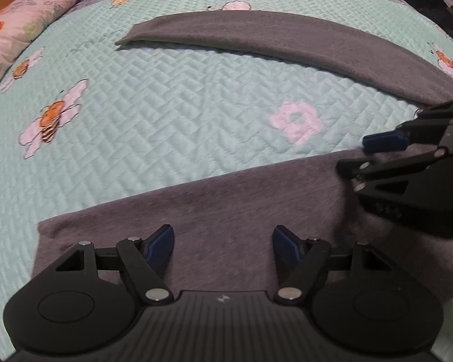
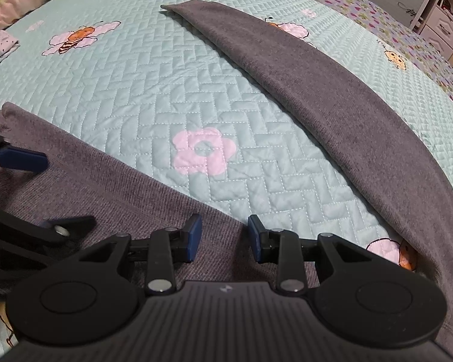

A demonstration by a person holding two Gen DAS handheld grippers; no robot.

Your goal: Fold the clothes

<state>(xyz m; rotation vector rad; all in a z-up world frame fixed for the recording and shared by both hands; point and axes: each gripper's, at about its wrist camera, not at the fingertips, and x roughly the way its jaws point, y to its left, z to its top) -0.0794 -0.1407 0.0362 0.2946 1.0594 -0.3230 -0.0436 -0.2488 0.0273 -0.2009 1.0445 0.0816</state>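
Mint-green quilted bedspread [image 1: 172, 105] fills both views, stitched in a herringbone pattern with bees and a pink flower [image 2: 204, 155] printed on it. We see a grey pair of trousers [image 2: 332, 90] spread flat on the bed, its two legs lying apart with bare quilt between them. One leg [image 1: 287, 36] runs as a long band across the upper part of the left wrist view and from upper centre down to the right edge of the right wrist view. The other leg [image 1: 226, 205] lies across the lower half of the left wrist view, directly under our tools.

Our left tongs [image 1: 223, 242] hang over that near leg at the bottom centre of the frame, jaws wide apart, nothing between the blue pads [image 1: 161, 241]. Our right tongs [image 2: 225, 236] sit at the bottom centre of their own view, jaws narrower, straddling the edge of the near leg where it meets the quilt; we cannot tell whether the pads touch the cloth. Each tool shows at the side of the other's view.

A floral pillow [image 1: 12, 30] lies at the upper left of the left wrist view, and white drawers [image 2: 441, 27] stand at the upper right of the right wrist view.
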